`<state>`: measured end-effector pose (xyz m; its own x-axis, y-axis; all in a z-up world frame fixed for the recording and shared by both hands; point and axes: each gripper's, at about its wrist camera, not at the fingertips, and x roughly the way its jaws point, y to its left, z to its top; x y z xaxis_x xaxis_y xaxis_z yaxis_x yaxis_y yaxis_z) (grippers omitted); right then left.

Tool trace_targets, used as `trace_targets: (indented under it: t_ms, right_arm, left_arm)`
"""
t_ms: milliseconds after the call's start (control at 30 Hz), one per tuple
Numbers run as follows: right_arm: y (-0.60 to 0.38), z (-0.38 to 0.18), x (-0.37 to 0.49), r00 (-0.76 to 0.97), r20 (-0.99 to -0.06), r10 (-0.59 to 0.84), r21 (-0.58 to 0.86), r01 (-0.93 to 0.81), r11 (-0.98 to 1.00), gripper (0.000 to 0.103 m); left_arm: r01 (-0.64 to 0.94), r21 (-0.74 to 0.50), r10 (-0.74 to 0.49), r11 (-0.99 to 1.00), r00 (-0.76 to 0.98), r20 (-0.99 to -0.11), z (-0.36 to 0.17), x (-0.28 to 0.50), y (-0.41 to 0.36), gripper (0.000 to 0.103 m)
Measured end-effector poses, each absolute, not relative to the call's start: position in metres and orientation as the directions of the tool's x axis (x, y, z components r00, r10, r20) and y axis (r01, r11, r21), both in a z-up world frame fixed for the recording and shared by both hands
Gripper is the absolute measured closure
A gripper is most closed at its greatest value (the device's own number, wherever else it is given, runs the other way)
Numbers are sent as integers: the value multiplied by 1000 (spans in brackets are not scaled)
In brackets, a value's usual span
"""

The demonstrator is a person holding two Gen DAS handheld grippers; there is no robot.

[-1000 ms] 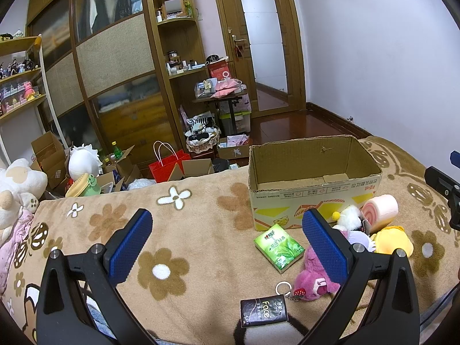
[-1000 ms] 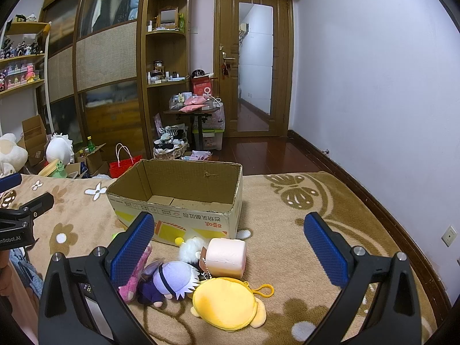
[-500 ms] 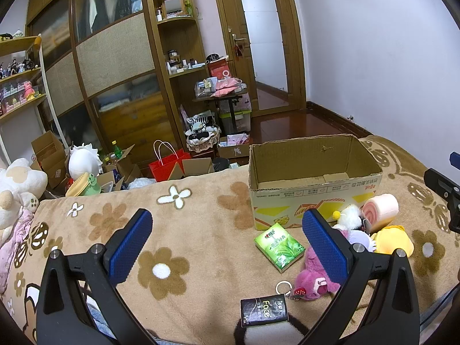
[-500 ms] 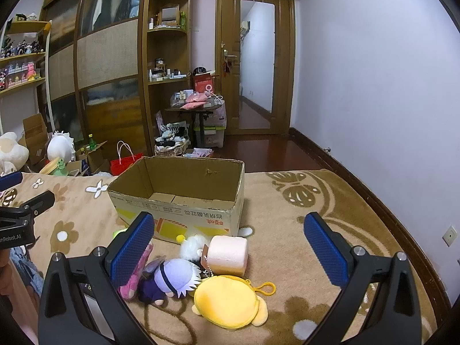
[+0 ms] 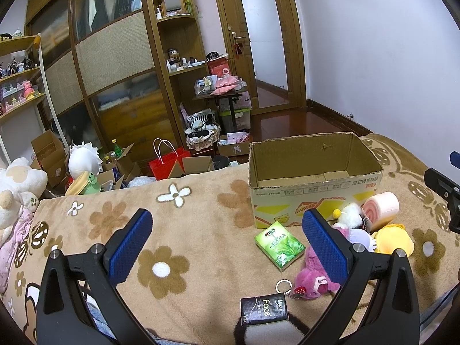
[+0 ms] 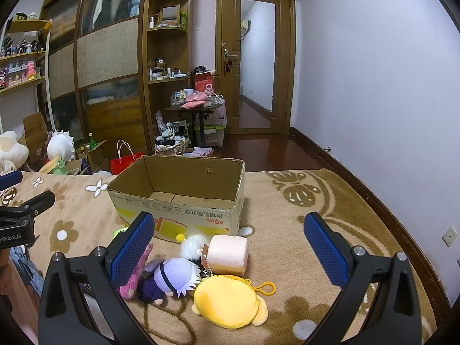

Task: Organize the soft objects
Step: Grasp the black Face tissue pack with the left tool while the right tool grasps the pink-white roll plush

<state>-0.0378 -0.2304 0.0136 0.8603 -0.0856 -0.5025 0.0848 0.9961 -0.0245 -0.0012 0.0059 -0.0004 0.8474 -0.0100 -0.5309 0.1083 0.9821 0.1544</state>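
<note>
Where box gapes, bunched plush toys.

Left gripper level, jaws spread wide, nothing held. Right gripper same: jaws wide apart, nothing held, hovering low.

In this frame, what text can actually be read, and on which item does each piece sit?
"Face": black packet on the blanket.
"nRobot.AI", cut off by the frame edge: left gripper body.
Cardboard box: red Chinese print, upside down, unreadable.
Green tissue pack: too small to read.
</note>
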Motion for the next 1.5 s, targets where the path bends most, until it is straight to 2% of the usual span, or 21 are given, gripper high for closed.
trace_targets:
  t_ms: [300,800,1500]
  right_arm:
    - [-230,8,-39,853,-515,-86,-22,87,996,0]
    - [-229,-8,-15,807,-588,-57,5,74,997,0]
    - [-245,-51,30,717,-696,-27,35,71,997,0]
  left_arm:
    - [125,114,-32,986,799,-600,-12,-1,21,0]
    - [170,-1,-96,986,551,-829,-52,38,16,0]
    - [114,-37,-63,993,235,-970,-127,78,16,0]
